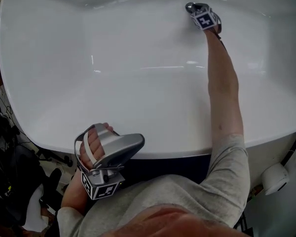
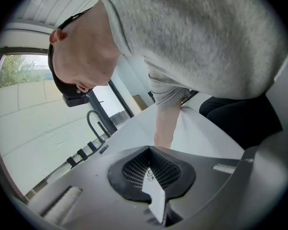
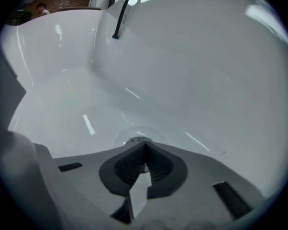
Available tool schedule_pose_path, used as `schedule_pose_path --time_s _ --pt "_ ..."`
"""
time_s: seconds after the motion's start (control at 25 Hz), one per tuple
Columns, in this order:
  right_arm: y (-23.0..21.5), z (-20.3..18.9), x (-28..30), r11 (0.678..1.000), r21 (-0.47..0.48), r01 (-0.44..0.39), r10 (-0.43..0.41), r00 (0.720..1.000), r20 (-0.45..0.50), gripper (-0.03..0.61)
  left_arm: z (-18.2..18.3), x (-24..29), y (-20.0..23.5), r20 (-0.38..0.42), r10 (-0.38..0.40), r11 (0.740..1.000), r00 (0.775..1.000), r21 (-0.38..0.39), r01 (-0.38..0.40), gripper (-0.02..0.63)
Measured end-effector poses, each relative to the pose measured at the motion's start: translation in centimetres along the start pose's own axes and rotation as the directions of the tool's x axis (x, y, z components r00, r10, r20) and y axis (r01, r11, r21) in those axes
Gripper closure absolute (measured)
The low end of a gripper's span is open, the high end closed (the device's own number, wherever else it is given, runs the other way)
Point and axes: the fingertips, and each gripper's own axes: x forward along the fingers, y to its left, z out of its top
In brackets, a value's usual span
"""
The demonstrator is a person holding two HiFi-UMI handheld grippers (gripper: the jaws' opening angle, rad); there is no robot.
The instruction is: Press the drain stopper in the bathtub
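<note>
The white bathtub (image 1: pixel 49 58) is seen from above its near rim. Inside it, on the floor towards the far end, the drain stopper (image 3: pixel 138 139) is set. Reached down to it is the right gripper (image 3: pixel 144 145), with the person's bare forearm (image 1: pixel 222 78) stretched across the basin. The stopper is a round disc, lying flat with its face turned up out of the tub floor; being round, no long axis is shown. Only its edge is seen past the right gripper's jaws, which are pressed together with nothing between them, their tips just at the stopper. Actual contact cannot be made out. A black curved tap (image 3: pixel 125 11) is seen at the tub's far rim. At the tub's near rim the left gripper (image 2: pixel 149 150) is held, its jaws likewise pressed together and empty, pointed back at the person's grey sleeve.
</note>
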Motion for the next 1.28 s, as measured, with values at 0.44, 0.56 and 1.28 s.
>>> schedule_pose_path --time_s 0.44,0.56,1.28 --pt "1.8 -2.1 2.4 0.982 -0.183 0.051 -0.065 0.995 -0.07 0.577 -1.0 -1.3 -1.3 -0.027 -0.018 1.0 0.999 -0.022 0.017 0.605" --pt "0.2 -1.0 0.0 1.0 -0.026 0.015 -0.017 0.999 -0.041 0.577 -0.6 -0.9 -1.0 -0.01 -0.017 1.0 1.0 -0.022 0.016 0.604" --pt "-2.1 7.9 -36.8 0.998 0.062 -0.034 0.012 0.944 0.329 0.578 -0.8 1.6 -1.3 0.078 -0.013 0.998 0.997 0.07 0.008 0.605"
